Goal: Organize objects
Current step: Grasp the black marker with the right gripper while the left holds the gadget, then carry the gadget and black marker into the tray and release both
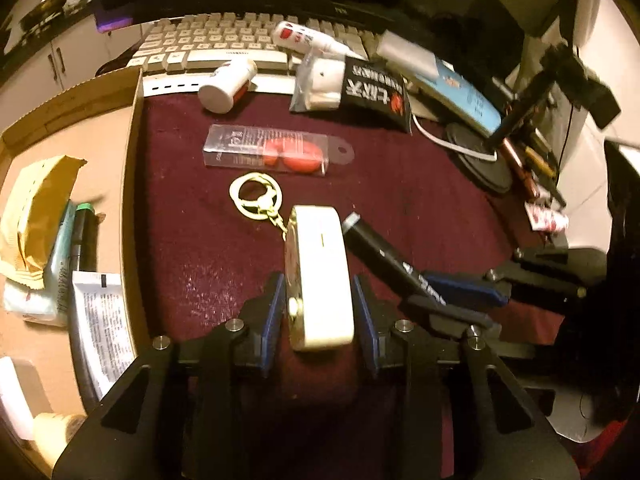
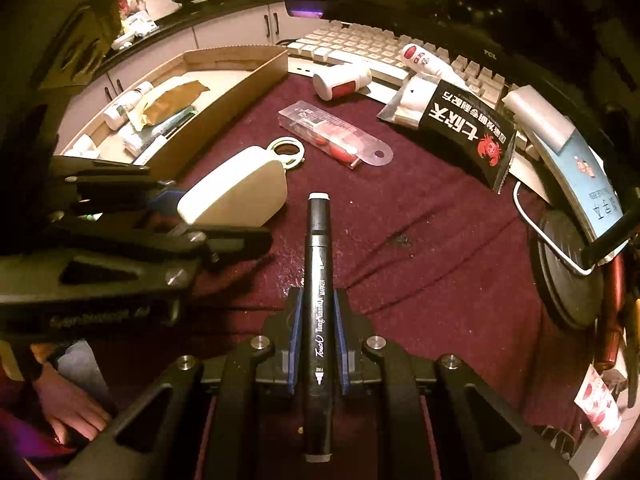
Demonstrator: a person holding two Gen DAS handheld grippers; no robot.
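The left gripper [image 1: 319, 304] pinches one cream-white case [image 1: 320, 276] between its two blue pads, holding it on its edge above the dark red cloth [image 1: 420, 216]. One pale key ring [image 1: 256, 196] hangs from the far end of the case by a short chain. The right gripper [image 2: 319, 340] is pressed together on one black marker [image 2: 318, 300], which points straight ahead along the fingers, with its grey end toward the far side. The two tools are near each other, the left one just to the left of the marker.

On the cloth, farther away, lies one clear plastic box [image 1: 268, 152] with red pieces inside; how many pieces I cannot tell. Beyond it one white bottle [image 1: 226, 84] with a red label lies on its side, touching the near edge of the one keyboard [image 1: 224, 40]. One white tube [image 1: 308, 38] with red marks lies on the keys. To the right of the bottle there is one black packet [image 1: 376, 98] with white characters and a red crab, and one white pouch lies partly under it.

At the left stands one cardboard tray [image 1: 132, 128]. It holds several things: one brown paper bag [image 1: 44, 192], one pen with green cap [image 1: 82, 232], one printed leaflet [image 1: 102, 320] and some white bottles, whose number I cannot tell exactly. At the far right one round black stand [image 2: 568, 268] rests on the cloth.
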